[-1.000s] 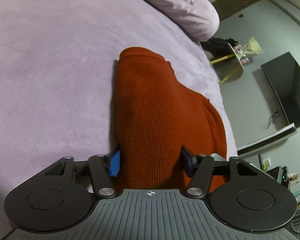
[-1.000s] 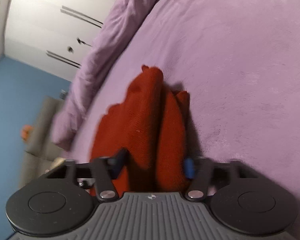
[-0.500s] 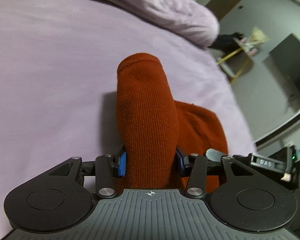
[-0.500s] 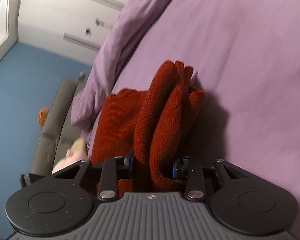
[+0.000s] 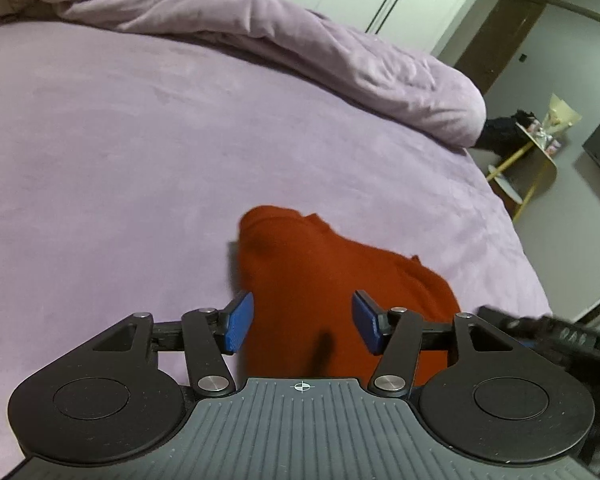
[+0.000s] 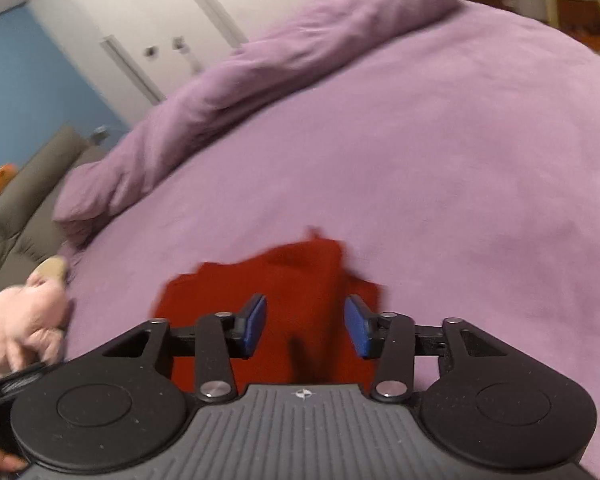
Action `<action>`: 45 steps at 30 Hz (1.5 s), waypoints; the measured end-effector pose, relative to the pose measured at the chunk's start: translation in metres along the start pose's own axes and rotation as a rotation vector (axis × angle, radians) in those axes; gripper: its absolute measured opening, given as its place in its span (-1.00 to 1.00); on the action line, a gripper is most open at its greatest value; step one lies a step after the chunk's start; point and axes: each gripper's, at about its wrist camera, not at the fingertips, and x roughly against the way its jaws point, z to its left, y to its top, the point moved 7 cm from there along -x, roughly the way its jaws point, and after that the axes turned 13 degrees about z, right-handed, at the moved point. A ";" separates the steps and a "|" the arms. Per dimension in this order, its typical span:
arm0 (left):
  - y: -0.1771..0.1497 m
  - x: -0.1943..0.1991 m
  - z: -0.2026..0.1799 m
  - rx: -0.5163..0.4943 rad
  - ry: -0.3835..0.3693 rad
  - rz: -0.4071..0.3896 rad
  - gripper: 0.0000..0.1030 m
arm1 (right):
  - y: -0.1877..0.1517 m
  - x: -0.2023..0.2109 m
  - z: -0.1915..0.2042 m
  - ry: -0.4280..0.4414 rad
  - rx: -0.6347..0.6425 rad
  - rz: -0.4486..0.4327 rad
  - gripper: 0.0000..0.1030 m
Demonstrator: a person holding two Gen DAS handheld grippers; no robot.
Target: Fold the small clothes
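Observation:
A rust-red knitted garment point(image 5: 320, 280) lies folded on the purple bed point(image 5: 140, 160). My left gripper point(image 5: 302, 322) hovers just above its near end. Its jaws are opening, and the blue pads point(image 5: 240, 320) stand clear of the knit. In the right wrist view the same garment point(image 6: 260, 280) lies flat below my right gripper point(image 6: 306, 322). That gripper's blue pads point(image 6: 358, 326) show bare faces and press on nothing. The right gripper's body point(image 5: 540, 328) appears blurred at the right edge of the left wrist view.
A rumpled purple duvet point(image 5: 300, 48) runs along the far side of the bed. Beyond the bed's right edge are a small yellow-legged table point(image 5: 536, 148) and white wardrobe doors. A grey sofa point(image 6: 28, 200) and a blurred pale pink shape point(image 6: 24, 320) are at left.
Both grippers have let go of the red garment and risen. It was pinched and lifted half a second ago and now lies flat and farther below.

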 end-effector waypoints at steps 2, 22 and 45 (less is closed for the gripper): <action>0.005 -0.019 -0.006 0.014 0.044 0.015 0.16 | 0.000 -0.019 0.025 -0.011 0.061 0.057 -0.66; 0.008 -0.070 -0.006 -0.077 0.266 0.019 0.60 | -0.012 -0.071 0.025 -0.122 0.135 -0.020 -0.96; -0.133 0.007 0.012 0.384 -0.339 0.084 0.38 | -0.138 -0.003 -0.018 0.422 -0.541 0.011 -0.75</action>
